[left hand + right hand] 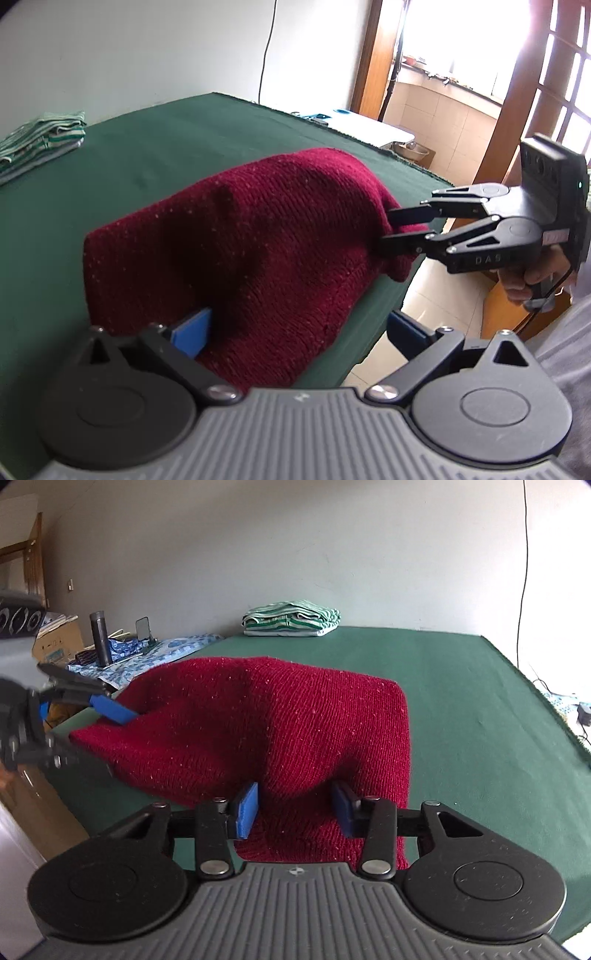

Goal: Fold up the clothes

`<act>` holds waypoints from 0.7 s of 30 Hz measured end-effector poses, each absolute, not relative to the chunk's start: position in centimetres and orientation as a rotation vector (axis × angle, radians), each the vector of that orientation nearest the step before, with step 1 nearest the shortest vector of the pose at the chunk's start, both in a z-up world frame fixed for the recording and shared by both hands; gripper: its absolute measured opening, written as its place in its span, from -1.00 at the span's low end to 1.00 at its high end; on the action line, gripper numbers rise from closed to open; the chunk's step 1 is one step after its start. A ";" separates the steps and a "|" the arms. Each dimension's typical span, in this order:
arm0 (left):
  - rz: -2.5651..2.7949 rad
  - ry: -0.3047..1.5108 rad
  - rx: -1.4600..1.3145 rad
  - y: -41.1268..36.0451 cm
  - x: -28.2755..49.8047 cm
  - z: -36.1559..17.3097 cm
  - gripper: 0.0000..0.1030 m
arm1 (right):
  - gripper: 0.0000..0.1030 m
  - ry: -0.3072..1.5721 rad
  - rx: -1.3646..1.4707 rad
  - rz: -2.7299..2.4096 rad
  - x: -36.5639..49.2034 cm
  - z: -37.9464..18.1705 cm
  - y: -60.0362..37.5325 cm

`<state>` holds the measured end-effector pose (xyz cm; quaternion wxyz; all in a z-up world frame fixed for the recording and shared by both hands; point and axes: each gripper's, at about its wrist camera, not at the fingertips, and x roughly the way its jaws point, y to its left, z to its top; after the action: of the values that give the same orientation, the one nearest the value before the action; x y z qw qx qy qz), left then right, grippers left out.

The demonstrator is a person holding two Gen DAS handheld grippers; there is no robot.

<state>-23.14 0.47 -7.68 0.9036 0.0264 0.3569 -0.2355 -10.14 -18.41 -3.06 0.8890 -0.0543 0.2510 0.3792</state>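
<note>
A dark red knitted garment (258, 236) lies in a humped heap on the green-covered table (147, 155), near its front edge. My left gripper (299, 330) is wide open; its left pad (192, 332) rests against the garment's near edge and its right pad (406, 328) hangs past the table edge. In the right wrist view the left gripper (92, 734) sits at the garment's (295, 720) left corner, one blue pad on the knit. My right gripper (294, 808) pinches a bunched fold at the other corner; it also shows as the right gripper (397, 229), held by a hand (532, 273).
A folded green-and-white striped stack (291, 618) sits at the table's far side, also seen as the striped stack (40, 136). Beyond the left edge are a blue patterned cloth (162, 648), a dark cylinder (100, 637) and a cardboard box (59, 640). A wooden door (546, 110) stands to the right.
</note>
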 end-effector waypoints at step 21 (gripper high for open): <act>-0.464 0.757 -0.103 1.3 -25.4 -6.9 0.86 | -0.03 0.643 0.043 0.731 -6.8 -2.5 -18.0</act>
<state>-25.37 1.26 -6.86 0.9018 -0.0500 0.3661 -0.2242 -6.83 -18.04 -2.45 0.8837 0.0208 0.3087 0.3513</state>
